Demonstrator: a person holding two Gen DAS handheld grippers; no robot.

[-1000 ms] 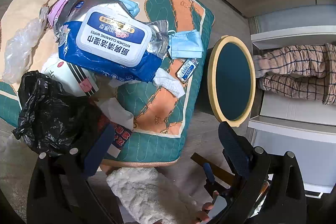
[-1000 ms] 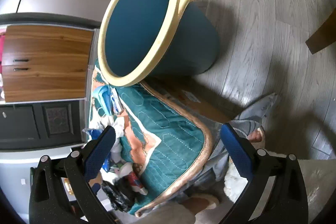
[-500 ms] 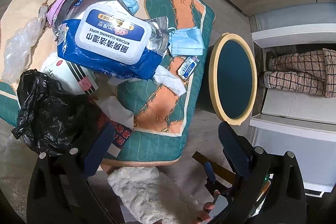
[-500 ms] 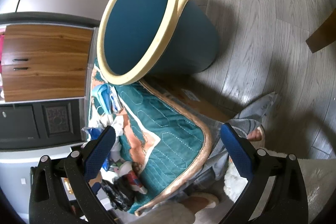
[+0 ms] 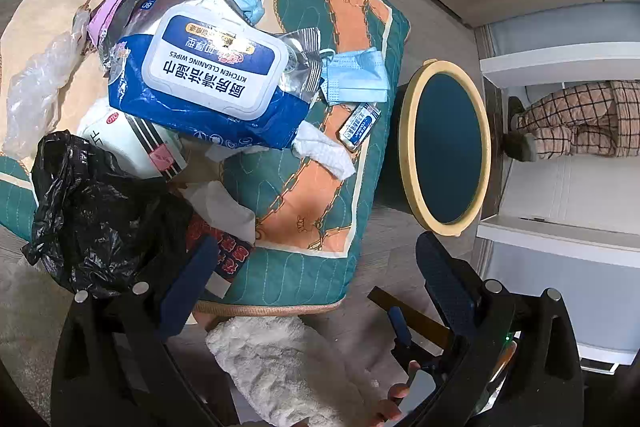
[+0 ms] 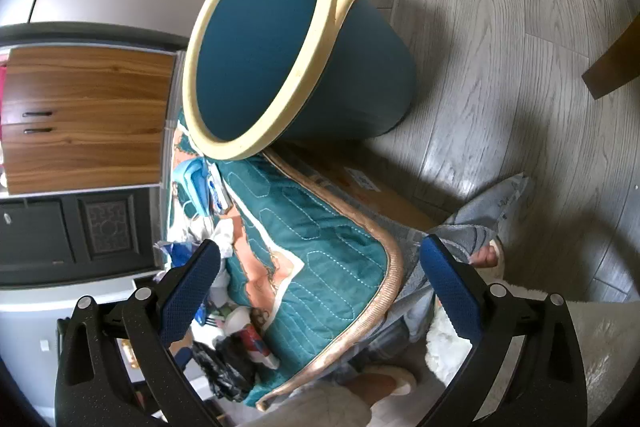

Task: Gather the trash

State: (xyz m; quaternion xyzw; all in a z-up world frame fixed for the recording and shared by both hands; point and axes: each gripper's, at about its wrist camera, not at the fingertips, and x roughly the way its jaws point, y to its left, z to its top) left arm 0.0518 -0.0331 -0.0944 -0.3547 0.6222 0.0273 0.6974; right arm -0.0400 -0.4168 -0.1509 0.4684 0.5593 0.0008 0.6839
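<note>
Above the quilted desk cover (image 5: 304,195), the left hand-held gripper (image 5: 316,263) hovers wide and empty near the black trash bag (image 5: 100,211), beside the kitchen wipes pack (image 5: 208,87) and face mask (image 5: 356,75), while the right hand-held gripper (image 6: 320,279), also wide, faces the teal trash bin (image 6: 352,75) touching the cover's edge.

Grey wood-plank floor (image 6: 500,27) lay ahead of the tool, a wood-fronted drawer cabinet (image 6: 88,115) stood to its left above a dark panelled door (image 6: 72,231), all in daylight.
</note>
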